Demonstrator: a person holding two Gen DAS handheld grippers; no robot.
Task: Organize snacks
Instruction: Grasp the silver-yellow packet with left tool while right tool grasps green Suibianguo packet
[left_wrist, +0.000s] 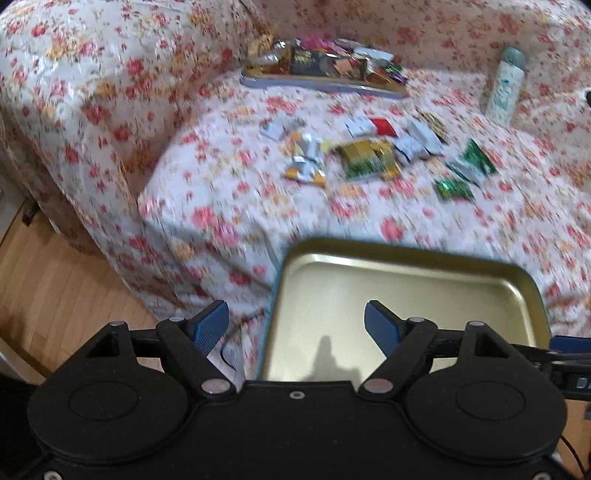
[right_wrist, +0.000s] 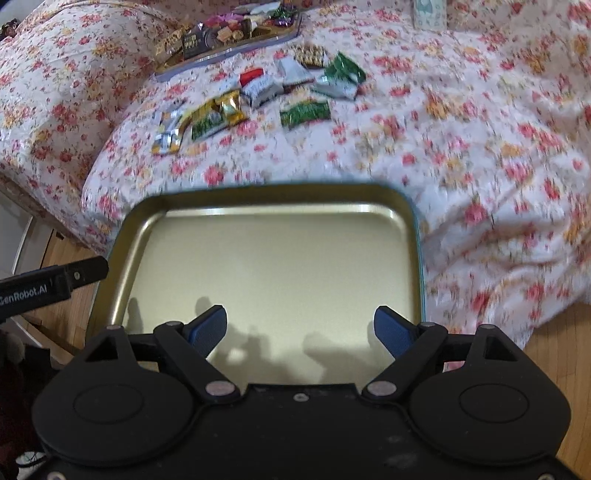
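You are hovering both grippers, left (left_wrist: 295, 325) and right (right_wrist: 301, 328), jaws spread and empty, over the empty gold tin tray (right_wrist: 406, 206). Loose snack packets (right_wrist: 258, 96) are lying farther away on the sofa; next, approach one.

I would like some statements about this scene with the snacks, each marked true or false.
1. The gold tray nearest the claws is empty. True.
2. The far tray holds no snacks. False: it is piled with wrapped snacks.
3. Loose snack packets lie on the floral cover between the two trays. True.
4. The right claw grips a green packet. False: it stands open, with nothing between its pads.
5. The white bottle stands inside the gold tray. False: it is on the cover, far right.
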